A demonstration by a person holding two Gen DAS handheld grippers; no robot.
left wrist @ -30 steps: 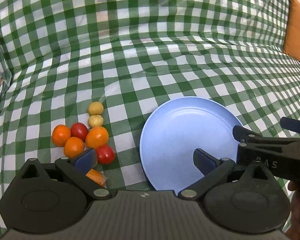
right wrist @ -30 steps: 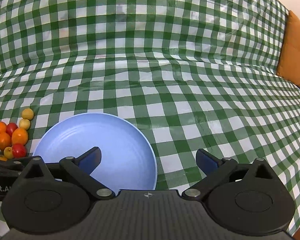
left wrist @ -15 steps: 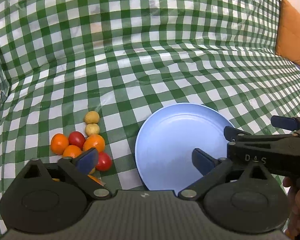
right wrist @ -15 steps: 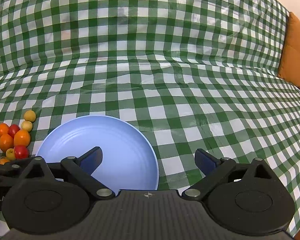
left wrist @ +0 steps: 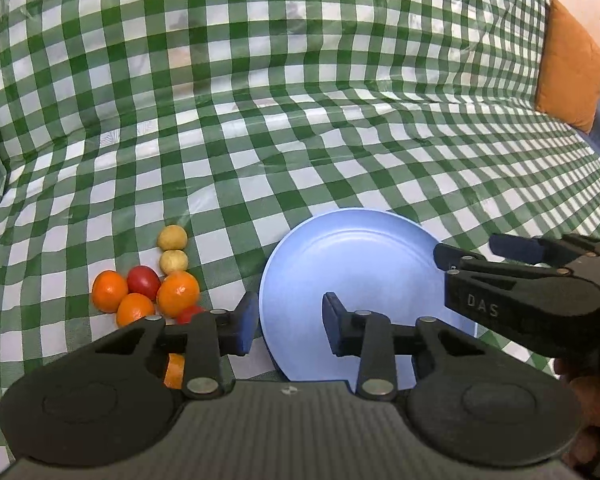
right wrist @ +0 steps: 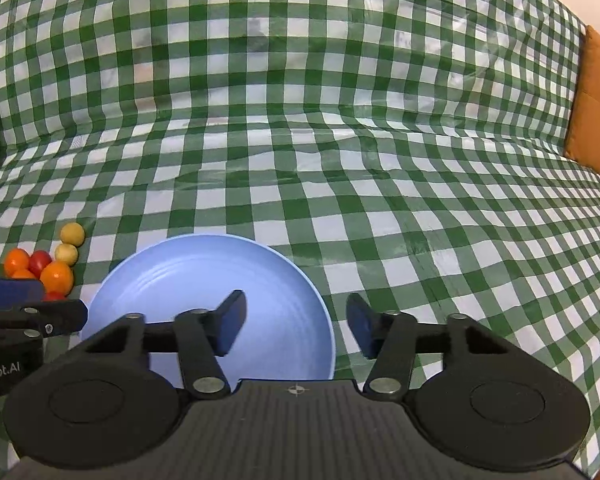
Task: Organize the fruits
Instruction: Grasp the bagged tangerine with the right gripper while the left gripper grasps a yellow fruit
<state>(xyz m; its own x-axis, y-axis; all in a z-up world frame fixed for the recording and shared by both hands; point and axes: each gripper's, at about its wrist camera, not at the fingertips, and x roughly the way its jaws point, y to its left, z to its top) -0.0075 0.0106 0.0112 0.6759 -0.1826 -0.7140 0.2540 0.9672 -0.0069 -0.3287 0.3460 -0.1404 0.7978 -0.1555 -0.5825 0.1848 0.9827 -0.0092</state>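
A heap of fruit lies on the green checked cloth: oranges (left wrist: 178, 288), red tomatoes (left wrist: 143, 281) and two small yellow fruits (left wrist: 172, 237). To its right sits an empty blue plate (left wrist: 360, 264). My left gripper (left wrist: 290, 320) hovers over the plate's left rim, right of the heap; its jaws are closing with nothing gripped between them. One orange is half hidden under its left finger. My right gripper (right wrist: 296, 324) hangs over the plate's (right wrist: 204, 272) right rim, its jaws closing on nothing. The heap (right wrist: 56, 276) shows at the left of the right wrist view.
The checked cloth (left wrist: 300, 120) covers the whole surface and rises at the back. An orange cushion (left wrist: 568, 76) stands at the far right edge. A person's hand (left wrist: 592, 412) holds the right gripper at the lower right.
Both grippers' jaws have drawn much closer together, from wide apart to a narrow gap. The left gripper has pulled back and up a little from the fruit.
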